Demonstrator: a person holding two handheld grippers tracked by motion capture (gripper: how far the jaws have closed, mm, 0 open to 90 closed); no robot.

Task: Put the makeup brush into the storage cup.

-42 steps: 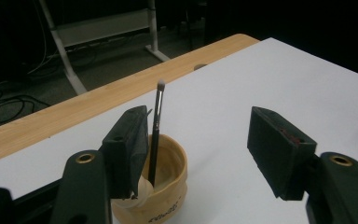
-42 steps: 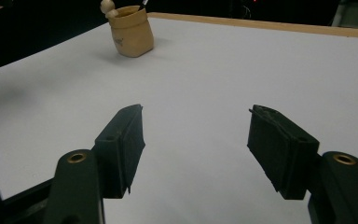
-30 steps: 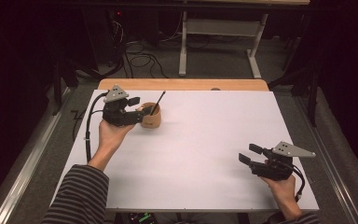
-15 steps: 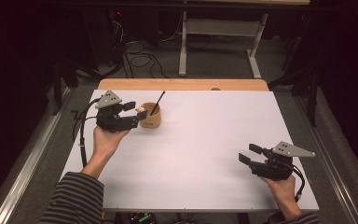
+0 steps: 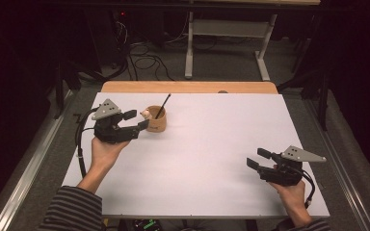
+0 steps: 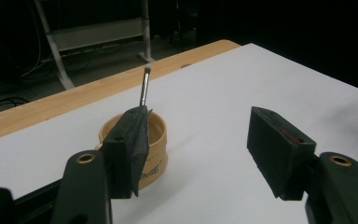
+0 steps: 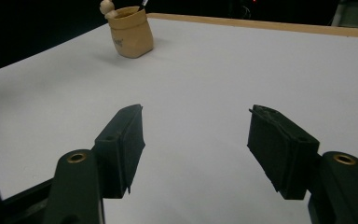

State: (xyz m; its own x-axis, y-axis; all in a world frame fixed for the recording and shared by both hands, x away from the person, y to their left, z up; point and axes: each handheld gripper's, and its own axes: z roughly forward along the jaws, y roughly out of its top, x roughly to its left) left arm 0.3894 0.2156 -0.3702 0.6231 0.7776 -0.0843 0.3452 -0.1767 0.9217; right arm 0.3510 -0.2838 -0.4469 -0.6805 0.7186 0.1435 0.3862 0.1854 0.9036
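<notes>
Wooden cup (image 5: 156, 121) with brush (image 5: 163, 106) at ten o'clock, untouched. Left gripper (image 5: 137, 120) beside it, right gripper (image 5: 258, 159) at four o'clock, both wide apart, empty.

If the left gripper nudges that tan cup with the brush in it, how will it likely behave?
The cup looks short and wide, so it would probably slide, not tip. The thin brush leans loose against the rim and would likely rattle or shift. It seems light.

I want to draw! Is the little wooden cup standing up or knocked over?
Standing up. The wooden cup sits on its base on the white table, its open rim facing up, and a thin brush leans out of it.
</notes>
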